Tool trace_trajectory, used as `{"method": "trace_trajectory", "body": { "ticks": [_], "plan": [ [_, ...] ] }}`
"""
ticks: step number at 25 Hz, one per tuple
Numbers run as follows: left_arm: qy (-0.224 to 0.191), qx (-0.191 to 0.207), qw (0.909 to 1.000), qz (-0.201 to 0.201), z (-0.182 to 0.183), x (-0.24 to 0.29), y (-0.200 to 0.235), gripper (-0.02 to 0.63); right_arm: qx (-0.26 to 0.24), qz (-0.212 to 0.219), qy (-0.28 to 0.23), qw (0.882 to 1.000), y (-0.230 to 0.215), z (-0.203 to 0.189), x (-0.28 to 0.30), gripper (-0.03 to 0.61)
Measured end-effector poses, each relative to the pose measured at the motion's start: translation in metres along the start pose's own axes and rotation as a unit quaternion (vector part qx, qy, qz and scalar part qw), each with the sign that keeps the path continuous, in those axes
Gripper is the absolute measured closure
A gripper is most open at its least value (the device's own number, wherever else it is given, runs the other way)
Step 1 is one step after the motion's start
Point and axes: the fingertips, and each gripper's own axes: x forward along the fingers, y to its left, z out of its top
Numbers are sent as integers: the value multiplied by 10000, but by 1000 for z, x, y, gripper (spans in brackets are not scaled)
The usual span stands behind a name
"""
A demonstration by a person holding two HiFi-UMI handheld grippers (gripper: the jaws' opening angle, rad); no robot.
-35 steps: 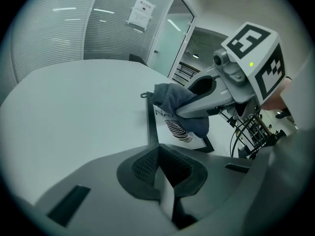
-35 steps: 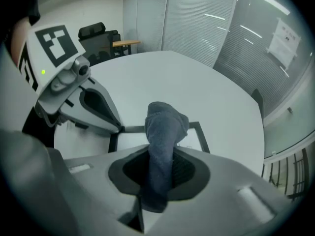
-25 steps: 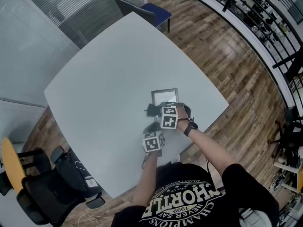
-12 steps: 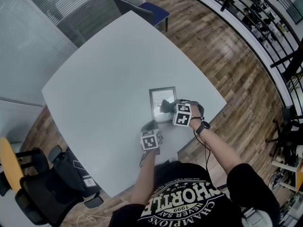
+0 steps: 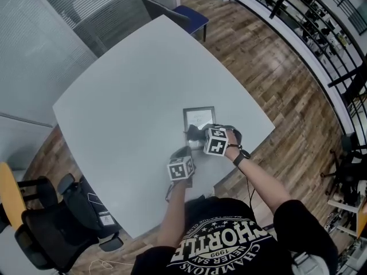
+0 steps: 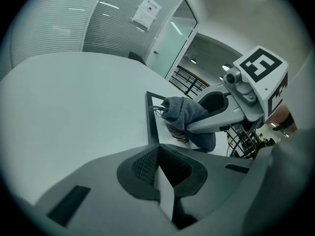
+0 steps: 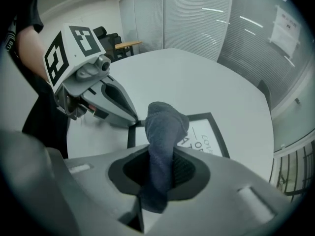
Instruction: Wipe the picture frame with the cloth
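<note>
Here, a picture frame (image 5: 199,118) lies flat on the pale grey table (image 5: 126,85), a little right of centre in the head view and close to the table's lower edge. The right gripper (image 7: 160,173) is clamped on a dark blue-grey cloth (image 7: 165,124). In its own view the cloth stands up from between the jaws as a bunched roll. The cloth's top end overlaps the lower left part of the frame, whose black border and white mat with some print show on either side. In the left gripper view the bunch appears to lie against the frame's face. In the head view it sits at the frame's lower edge, just left of the right gripper.

The left gripper (image 6: 162,178) comes in from the lower centre of the head view. Its jaws are drawn almost together, with only a thin pale sliver between them and nothing gripped. Its tips rest at the frame's lower left corner, which the right gripper view shows at centre left. The two grippers are near each other but apart.

A watch (image 5: 237,157) sits on the person's right wrist. A blue chair (image 5: 184,13) stands at the table's far edge at top centre, and a black office chair (image 5: 51,234) is at lower left. Wood floor (image 5: 275,67) fills the right side.
</note>
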Motion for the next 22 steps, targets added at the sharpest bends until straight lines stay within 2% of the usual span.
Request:
{"method": "trace_trajectory", "body": {
  "ticks": [6,9,14,22],
  "plan": [
    [-68,-240,9996,148,-11,-21,17,609,-326,323,-92,9989,25,36,19,503],
    [-94,-300,9993,222,-13,-27,23,609,-502,420,-1,9979,34,39,31,503],
    [-82,-290,9992,247,-15,-30,26,609,-399,357,85,9985,32,25,30,503],
    [-24,-150,9998,133,-17,-28,15,609,167,35,314,9994,23,-37,5,503]
  ]
}}
